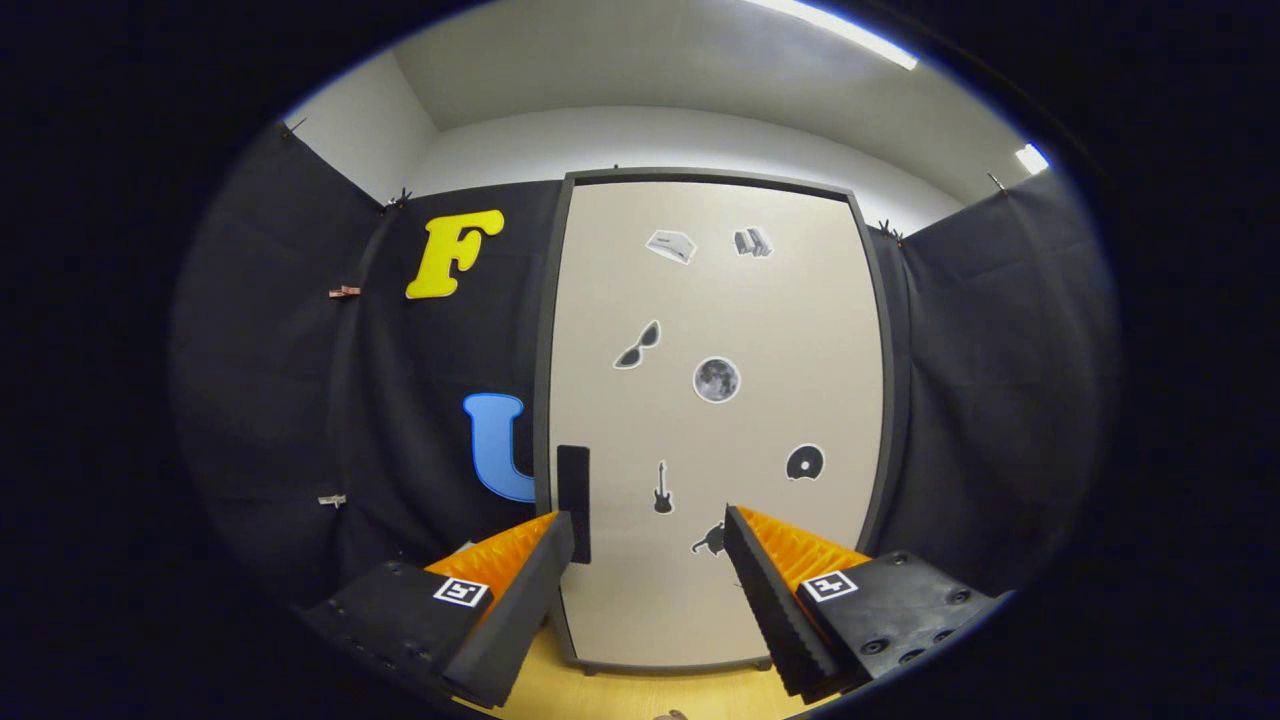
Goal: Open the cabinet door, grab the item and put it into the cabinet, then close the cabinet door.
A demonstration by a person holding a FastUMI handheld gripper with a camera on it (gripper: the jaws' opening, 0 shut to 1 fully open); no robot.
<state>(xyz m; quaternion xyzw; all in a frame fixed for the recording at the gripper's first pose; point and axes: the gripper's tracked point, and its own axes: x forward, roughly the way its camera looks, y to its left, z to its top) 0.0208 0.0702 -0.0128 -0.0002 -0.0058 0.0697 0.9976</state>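
Cloth of the booth wall (300,400) hangs black on the left, pinned with small clips. Just right of it stands the cabinet (548,300), its dark frame running upright beside the cloth. A black handle (573,500) sits low on the left edge of the cabinet door (760,330), a flat vertical strip lying flush against the pale panel. The door is closed within its frame and faces the tongs (649,530) squarely. Small black-and-white stickers (716,380) are scattered over the panel, among them a pair of sunglasses, a round moon, a guitar and a disc.

The tongs are spread wide, nothing between their fingers. The left finger (520,590), orange with a black ribbed pad, has its tip just beside the lower end of the handle; whether it touches cannot be told. The right finger (770,590) points at the lower middle of the door, well apart from the handle. Each finger carries a small square marker on its black base.

Below the door, between the fingers, a strip of light wooden counter (640,690) shows. Further right, black cloth covers the wall again. Above the cabinet a white ceiling carries a strip light (840,30).
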